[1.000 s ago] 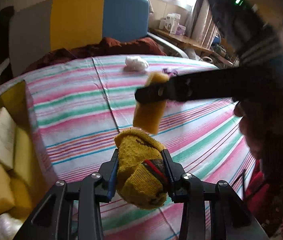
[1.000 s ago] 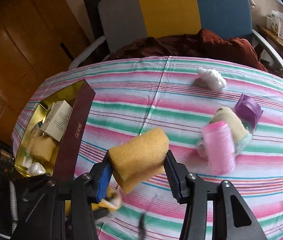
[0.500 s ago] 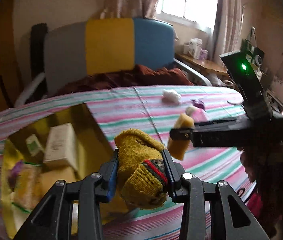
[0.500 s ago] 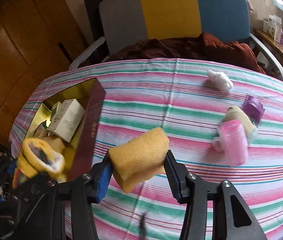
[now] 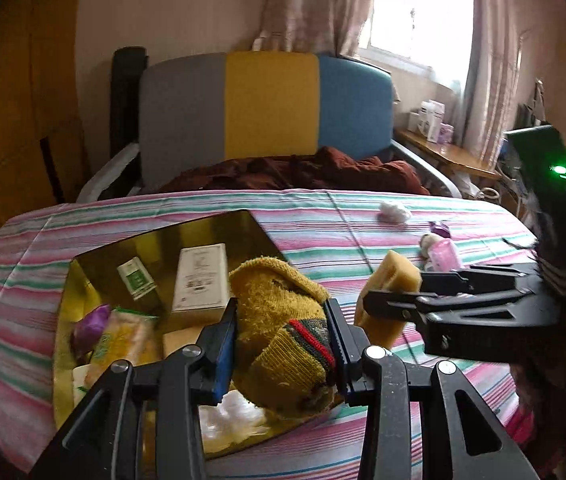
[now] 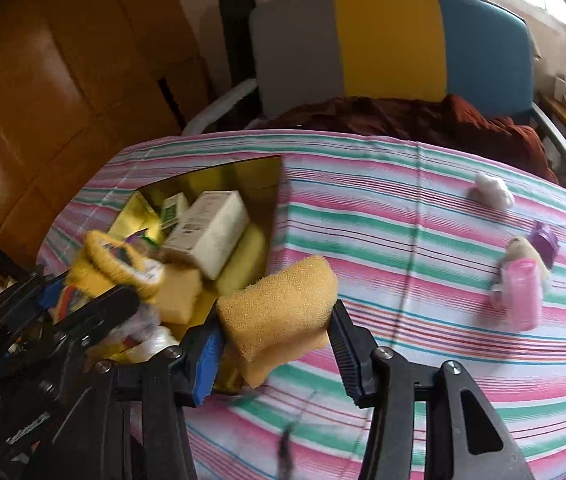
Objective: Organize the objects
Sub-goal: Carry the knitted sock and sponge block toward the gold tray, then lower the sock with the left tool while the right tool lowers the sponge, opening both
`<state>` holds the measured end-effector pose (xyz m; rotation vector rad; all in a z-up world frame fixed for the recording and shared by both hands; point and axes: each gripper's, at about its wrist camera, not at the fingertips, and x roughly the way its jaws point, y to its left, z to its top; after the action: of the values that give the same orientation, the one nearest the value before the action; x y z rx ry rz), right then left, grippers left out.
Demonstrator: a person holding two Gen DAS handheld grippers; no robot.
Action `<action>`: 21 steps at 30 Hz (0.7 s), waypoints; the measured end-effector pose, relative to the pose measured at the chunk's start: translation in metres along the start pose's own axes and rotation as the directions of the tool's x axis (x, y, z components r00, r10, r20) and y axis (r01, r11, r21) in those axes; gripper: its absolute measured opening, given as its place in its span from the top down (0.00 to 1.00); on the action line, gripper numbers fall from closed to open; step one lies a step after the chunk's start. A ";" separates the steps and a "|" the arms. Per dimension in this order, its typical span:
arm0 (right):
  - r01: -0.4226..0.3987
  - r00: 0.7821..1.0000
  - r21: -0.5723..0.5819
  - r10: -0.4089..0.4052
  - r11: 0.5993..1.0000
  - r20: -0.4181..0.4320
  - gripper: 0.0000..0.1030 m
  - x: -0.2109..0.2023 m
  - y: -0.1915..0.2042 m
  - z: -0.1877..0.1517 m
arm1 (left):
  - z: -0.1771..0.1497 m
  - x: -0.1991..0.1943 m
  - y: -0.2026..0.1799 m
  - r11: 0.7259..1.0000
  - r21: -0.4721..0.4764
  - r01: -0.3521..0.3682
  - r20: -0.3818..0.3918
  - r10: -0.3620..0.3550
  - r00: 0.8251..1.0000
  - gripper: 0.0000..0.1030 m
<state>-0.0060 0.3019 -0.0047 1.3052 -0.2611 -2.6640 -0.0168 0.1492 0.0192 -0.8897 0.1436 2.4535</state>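
Observation:
My left gripper (image 5: 281, 344) is shut on a yellow knitted sock (image 5: 283, 344) with a red and green band, held over the near right part of the gold-lined box (image 5: 219, 228). My right gripper (image 6: 275, 336) is shut on a yellow sponge (image 6: 279, 316), just off the box's right edge (image 6: 275, 216). In the left wrist view the right gripper (image 5: 387, 304) and its sponge (image 5: 393, 280) hang to the right of the sock. From the right wrist camera, the left gripper (image 6: 83, 300) with the sock (image 6: 111, 268) shows at lower left, over the box.
The box holds a white carton (image 5: 201, 276), a small green-labelled carton (image 5: 137, 280), sponges (image 6: 177, 292), a purple item (image 5: 91, 320) and white wads. On the striped cloth (image 6: 383, 220) lie a pink bottle (image 6: 519, 296), a purple piece (image 6: 545, 242) and a white wad (image 6: 491, 192). A tricolour chair (image 5: 267, 108) stands behind.
Both grippers have carried their loads leftward towards the box. The left one now hangs over it, with the box's contents in full view. The grips are unchanged.

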 end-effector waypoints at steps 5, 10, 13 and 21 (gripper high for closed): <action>-0.022 1.000 -0.047 0.022 0.999 -0.011 0.51 0.004 0.026 0.001 | -0.003 -0.006 0.022 0.998 -0.045 -0.033 0.009 0.034 0.999 0.60; -0.045 0.999 -0.081 0.044 0.996 -0.023 0.51 0.011 0.048 0.002 | -0.004 -0.009 0.056 0.990 -0.112 -0.083 0.007 0.084 0.996 0.60; -0.042 0.999 -0.108 0.040 0.993 -0.027 0.51 0.016 0.061 0.005 | 0.001 -0.005 0.074 0.983 -0.145 -0.114 0.003 0.116 0.993 0.60; 0.064 0.997 -0.114 -0.069 0.991 -0.036 0.47 0.042 0.079 0.024 | 0.017 0.009 0.105 0.951 -0.162 -0.262 -0.004 0.265 0.964 0.51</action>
<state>-0.0451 0.2179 -0.0044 1.3528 -0.0622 -2.6604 -0.0851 0.0676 0.0190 -0.9705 0.0613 2.7531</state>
